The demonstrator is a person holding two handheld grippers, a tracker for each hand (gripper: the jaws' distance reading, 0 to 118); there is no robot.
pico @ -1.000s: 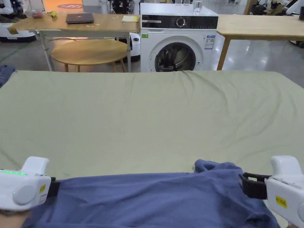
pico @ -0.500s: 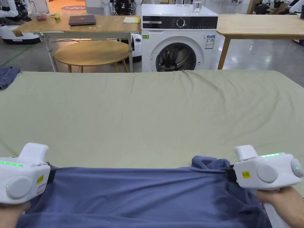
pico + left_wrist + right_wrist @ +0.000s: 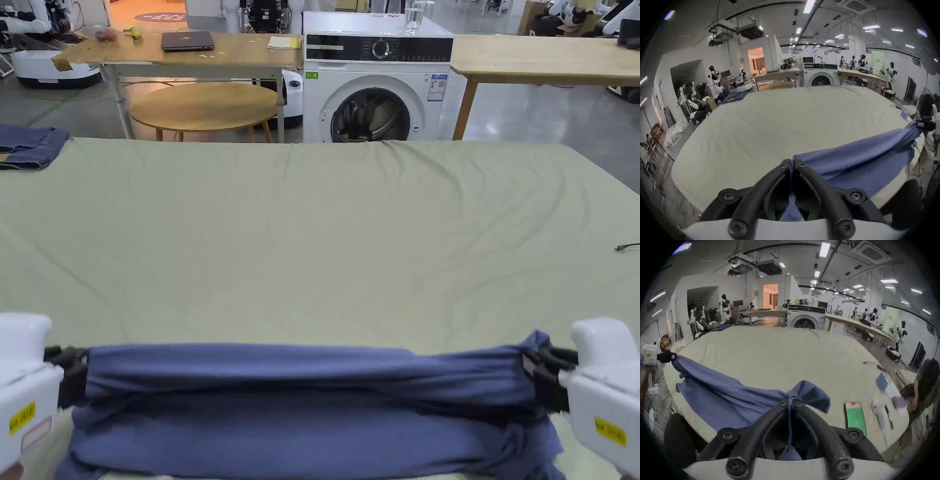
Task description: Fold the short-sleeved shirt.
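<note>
Left gripper [image 3: 790, 164]: the two black jaws are meeting on a pinch of blue cloth, closed down to the thickness of the fabric. Right gripper [image 3: 790, 403]: its jaws are likewise pressing together on a bunched corner, with a loose flap standing just past the tips. Between them the short-sleeved shirt [image 3: 306, 400] is hanging as a taut band, its long axis running straight from one gripper to the other, across the person's front and parallel to the near edge of the bed [image 3: 325, 237]. In the head view the left gripper [image 3: 65, 375] and the right gripper [image 3: 540, 378] are standing at about the same height and the same depth, so neither hand is nearer the cloth; each is holding one end. The lower folds of the shirt are resting on the pale green sheet close to the person, while the upper edge is raised.

The open sheet is lying beyond the shirt, away from the person, so laying the band flat would probably call for carrying both ends forward together.

A green-screened phone [image 3: 855, 417] and a white device [image 3: 881, 414] are lying on the sheet to the right, near the right gripper. Folded jeans [image 3: 28, 145] are sitting at the far left corner, well apart. A washing machine [image 3: 378, 87] is standing behind the bed.
</note>
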